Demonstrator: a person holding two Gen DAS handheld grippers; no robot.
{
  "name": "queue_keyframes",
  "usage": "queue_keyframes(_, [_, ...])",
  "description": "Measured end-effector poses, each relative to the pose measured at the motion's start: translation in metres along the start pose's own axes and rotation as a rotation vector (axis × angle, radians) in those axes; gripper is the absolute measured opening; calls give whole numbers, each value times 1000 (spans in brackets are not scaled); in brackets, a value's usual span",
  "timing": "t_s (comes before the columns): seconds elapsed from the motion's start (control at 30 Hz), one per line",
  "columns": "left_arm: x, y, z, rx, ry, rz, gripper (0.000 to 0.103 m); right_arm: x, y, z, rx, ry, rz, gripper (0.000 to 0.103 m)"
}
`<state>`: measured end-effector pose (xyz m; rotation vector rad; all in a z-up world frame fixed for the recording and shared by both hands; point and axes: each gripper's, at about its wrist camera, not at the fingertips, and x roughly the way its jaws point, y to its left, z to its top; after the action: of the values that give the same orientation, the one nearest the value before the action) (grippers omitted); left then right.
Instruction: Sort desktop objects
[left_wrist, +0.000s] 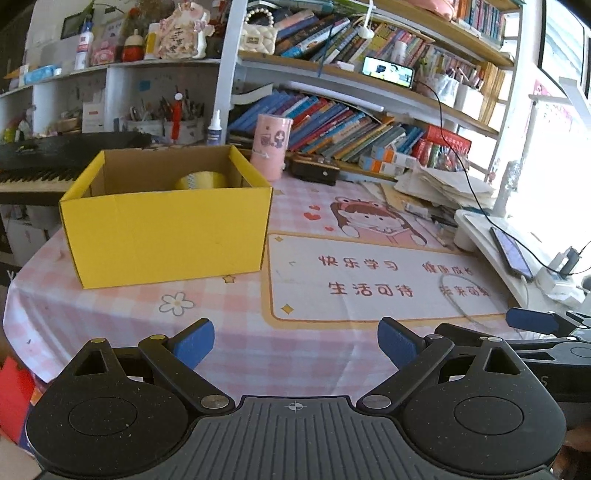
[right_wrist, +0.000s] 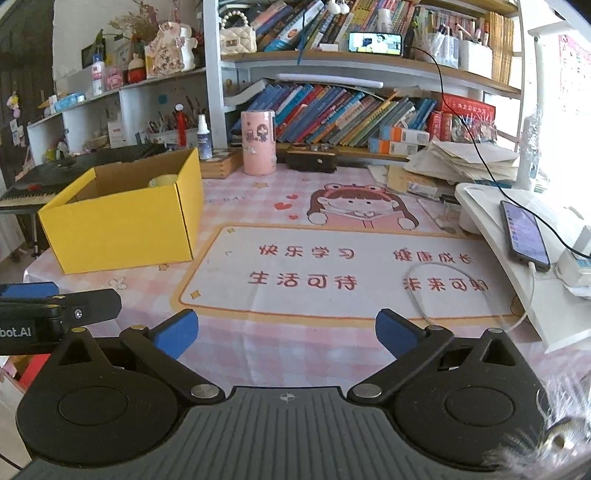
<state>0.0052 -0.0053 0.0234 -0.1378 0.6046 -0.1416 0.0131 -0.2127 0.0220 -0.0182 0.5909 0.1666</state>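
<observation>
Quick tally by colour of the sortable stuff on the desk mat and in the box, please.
Yellow: 2, the cardboard box and the tape roll inside it.
Pink: 1, the cylindrical canister at the back.
White: 1, the looped cable.
Total: 4. Both tongs are open, holding nothing.

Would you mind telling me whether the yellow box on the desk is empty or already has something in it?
Not empty. The open-topped yellow box holds a roll of yellowish tape, visible over its rim in both wrist views; whatever else lies lower inside is hidden.
</observation>
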Motion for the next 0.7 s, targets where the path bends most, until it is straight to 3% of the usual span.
queue_keyframes(0.1, [0, -3, -1, 6, 6, 12, 102, 0, -3, -1, 3, 11, 0, 103])
queue_keyframes(0.7, [5, 6, -1, -55, 32, 54, 102, 2, -3, -1, 3, 25, 10, 103])
